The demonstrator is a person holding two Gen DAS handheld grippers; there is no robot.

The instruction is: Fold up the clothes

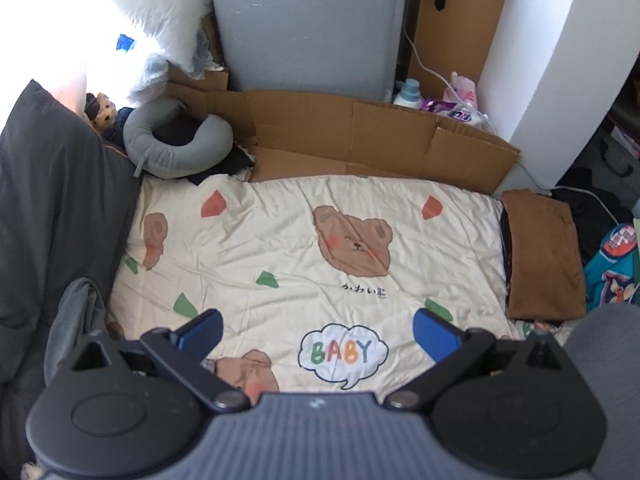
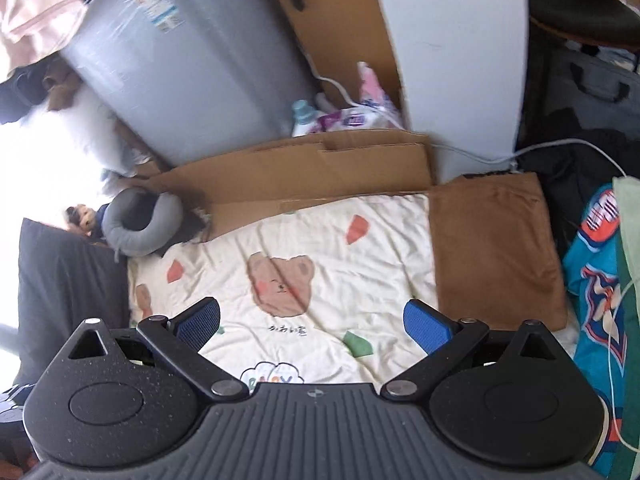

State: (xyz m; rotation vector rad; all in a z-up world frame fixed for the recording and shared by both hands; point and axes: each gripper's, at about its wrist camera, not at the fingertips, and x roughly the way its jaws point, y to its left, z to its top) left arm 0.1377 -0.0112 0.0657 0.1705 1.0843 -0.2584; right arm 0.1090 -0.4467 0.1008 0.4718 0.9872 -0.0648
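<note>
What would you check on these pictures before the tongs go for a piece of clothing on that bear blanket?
1. Left tongs open, nothing held: ok.
2. Right tongs open, nothing held: ok.
3. Bear blanket lies flat with free room in the middle for folding: ok.
4. Brown folded cloth rests at the blanket's right edge, out of the middle: ok.
5. Grey neck pillow sits off the far left corner, clear of the folding area: ok.
6. Which garment comes next: cannot tell; a dark grey cloth lies at the left and a teal printed one at the right.
</note>
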